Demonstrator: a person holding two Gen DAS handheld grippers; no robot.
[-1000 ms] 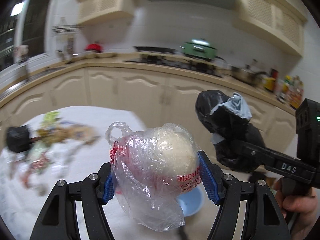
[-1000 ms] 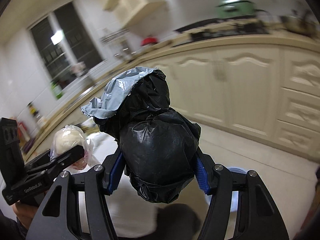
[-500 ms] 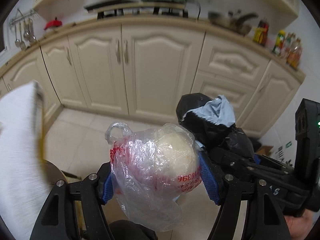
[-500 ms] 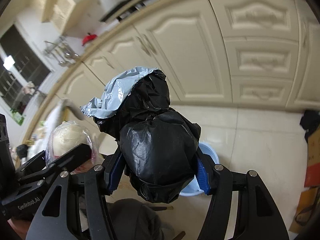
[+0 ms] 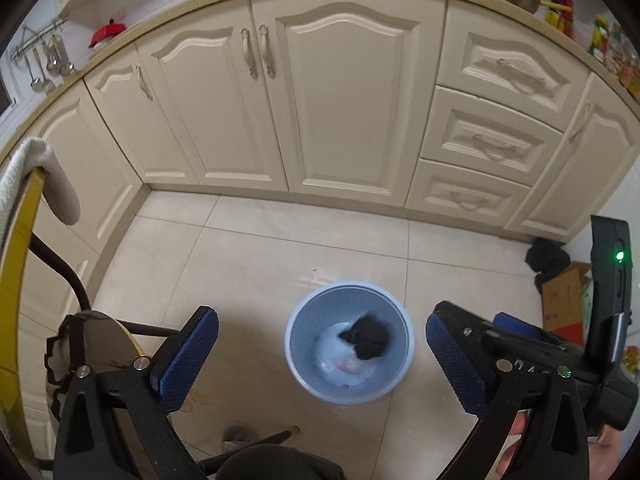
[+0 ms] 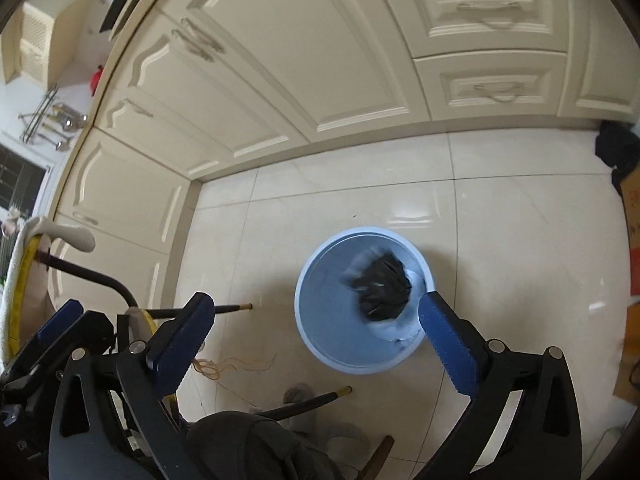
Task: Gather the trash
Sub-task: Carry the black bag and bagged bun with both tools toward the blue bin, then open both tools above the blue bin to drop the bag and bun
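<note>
Black bag (image 6: 382,290) in the blue bin (image 5: 298,360) smeared by motion blur, bin's near rim covered by a blue pad (image 6: 448,346), cardboard box (image 5: 562,300) partly hidden by the right gripper's body.

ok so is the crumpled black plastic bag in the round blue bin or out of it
In. The crumpled black plastic bag sits inside the round blue bin, on a clear bag; both tongs, left and right, are open and empty.

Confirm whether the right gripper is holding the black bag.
No: the right gripper is open with nothing between its pads, and the black bag is inside the blue bin on the floor.
</note>
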